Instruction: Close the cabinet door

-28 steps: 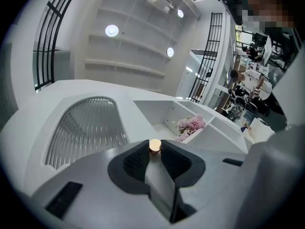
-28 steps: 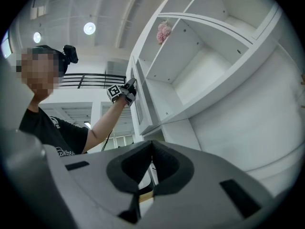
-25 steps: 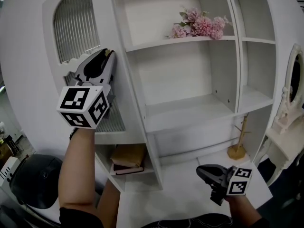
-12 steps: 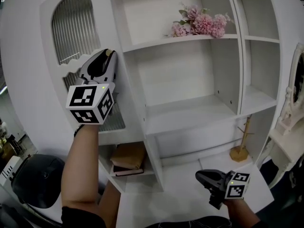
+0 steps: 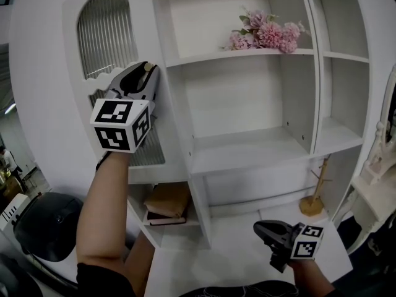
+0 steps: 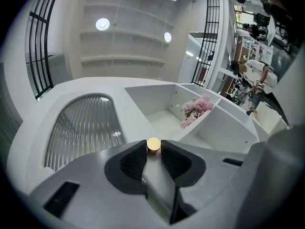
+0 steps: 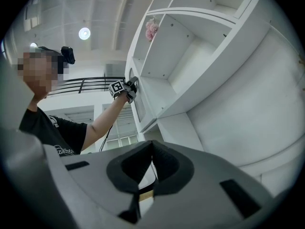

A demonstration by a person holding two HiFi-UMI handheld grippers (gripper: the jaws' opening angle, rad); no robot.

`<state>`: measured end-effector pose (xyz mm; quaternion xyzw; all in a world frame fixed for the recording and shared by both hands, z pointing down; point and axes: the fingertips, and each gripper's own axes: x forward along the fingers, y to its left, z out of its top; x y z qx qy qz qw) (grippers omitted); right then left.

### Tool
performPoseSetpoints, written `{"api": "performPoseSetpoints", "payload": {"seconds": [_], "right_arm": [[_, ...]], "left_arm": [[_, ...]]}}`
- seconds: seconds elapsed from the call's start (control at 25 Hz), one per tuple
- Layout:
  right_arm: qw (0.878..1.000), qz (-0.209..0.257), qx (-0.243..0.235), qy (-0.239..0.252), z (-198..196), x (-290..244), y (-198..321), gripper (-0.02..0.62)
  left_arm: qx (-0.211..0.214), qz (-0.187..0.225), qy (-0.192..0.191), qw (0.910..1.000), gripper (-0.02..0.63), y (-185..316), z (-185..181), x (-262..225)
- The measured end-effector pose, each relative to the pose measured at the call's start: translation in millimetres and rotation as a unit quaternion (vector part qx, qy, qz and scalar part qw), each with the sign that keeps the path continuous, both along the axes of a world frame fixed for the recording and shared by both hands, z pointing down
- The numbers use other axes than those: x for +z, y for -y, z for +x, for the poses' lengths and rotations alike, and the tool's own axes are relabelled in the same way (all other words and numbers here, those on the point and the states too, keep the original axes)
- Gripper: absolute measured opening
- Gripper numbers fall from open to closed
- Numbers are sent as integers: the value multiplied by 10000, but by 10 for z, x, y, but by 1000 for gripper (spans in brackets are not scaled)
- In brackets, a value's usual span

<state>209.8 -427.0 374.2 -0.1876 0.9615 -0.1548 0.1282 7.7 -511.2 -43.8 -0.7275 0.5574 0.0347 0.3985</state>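
The white cabinet door (image 5: pixel 52 91), with an arched ribbed-glass window (image 5: pixel 104 33), stands swung out at the left of the open shelves. In the left gripper view my left gripper (image 6: pixel 153 146) is shut on the door's small gold knob (image 6: pixel 153 144), with a pad on each side of it. From the head view this left gripper (image 5: pixel 143 72) is raised at the door's right edge, and the knob is hidden behind it. My right gripper (image 5: pixel 262 228) hangs low at the right, in front of the cabinet base. Its jaws are shut and empty (image 7: pixel 151 144).
Pink flowers (image 5: pixel 266 34) lie on the upper shelf (image 5: pixel 204 57). Books (image 5: pixel 166 204) sit in a low compartment behind the door. A wooden stand (image 5: pixel 314 197) is on the white surface at the right, beside a white mirrored dresser (image 5: pixel 378 172). A black chair (image 5: pixel 43 224) stands at lower left.
My left gripper and the door edge have shifted a little to the right, toward the shelves. The right gripper has stayed low and hardly moved.
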Motion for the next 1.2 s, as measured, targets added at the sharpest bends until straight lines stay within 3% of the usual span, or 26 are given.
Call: {"api": "performPoseSetpoints", "payload": {"seconds": [0.16,0.36,0.68,0.8,0.92,1.2], "right_arm": [[10000,61,10,39,8,-33,-59,6],[9999,86,69,-7,22,-43,-185,6],[9987,360,168,-309,-158,-150,-568,6],[9972,430,215,-565,-288,-158,-720,6],[9966,402,231,-683,-459,-179,-890,6],[9959,316,-81,-846,-976,-161,-1399,6]], "left_arm": [[57,-5,-134,9999,152,-80,-25,-35],[490,-126,-466,9976,177,-288,-86,18],[1465,-958,-460,9835,176,-669,94,657],[2066,-1409,-465,9671,176,-940,172,1064],[2680,-1921,-498,9428,174,-1298,173,1554],[3541,-2767,-916,8886,149,-2218,-56,2617]]}}
